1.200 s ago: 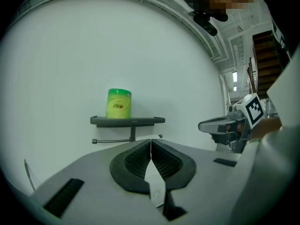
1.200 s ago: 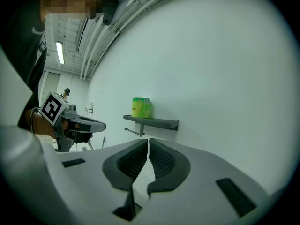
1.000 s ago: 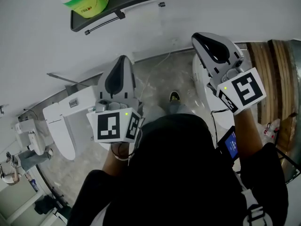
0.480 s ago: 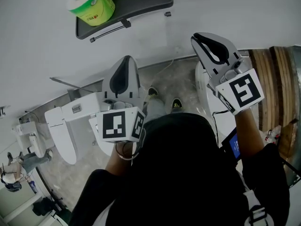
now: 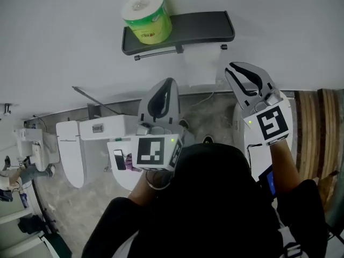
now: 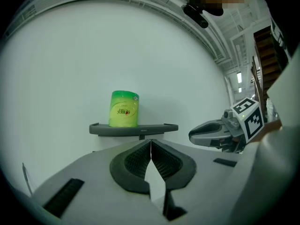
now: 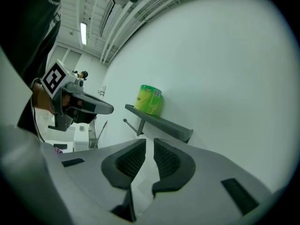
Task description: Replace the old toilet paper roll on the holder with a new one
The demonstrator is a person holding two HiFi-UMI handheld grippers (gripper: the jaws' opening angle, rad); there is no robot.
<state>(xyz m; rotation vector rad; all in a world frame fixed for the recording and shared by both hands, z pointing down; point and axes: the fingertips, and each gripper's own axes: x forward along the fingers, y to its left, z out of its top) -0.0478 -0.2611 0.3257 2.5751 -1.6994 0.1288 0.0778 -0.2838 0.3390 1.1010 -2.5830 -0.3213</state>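
Closure describes the left gripper [image 6: 151,144]: its jaws meet edge to edge with nothing between them. The right gripper [image 7: 149,141] is clenched too, bar a thin slit, and also carries nothing. Both point roughly level at the wall, probably lined up for the approach, with no grasp made so far.

In the head view, the new roll [image 5: 146,18], in its green wrapper, stands upright at 11 o'clock from the left gripper, well apart. It sits on the left end of a dark shelf [image 5: 204,24], likely parked there within easy reach. A thin holder bar [image 5: 156,52] runs under the shelf. Whether an old roll hangs on it I cannot tell. A toilet [image 5: 80,138] lies at 9 o'clock.
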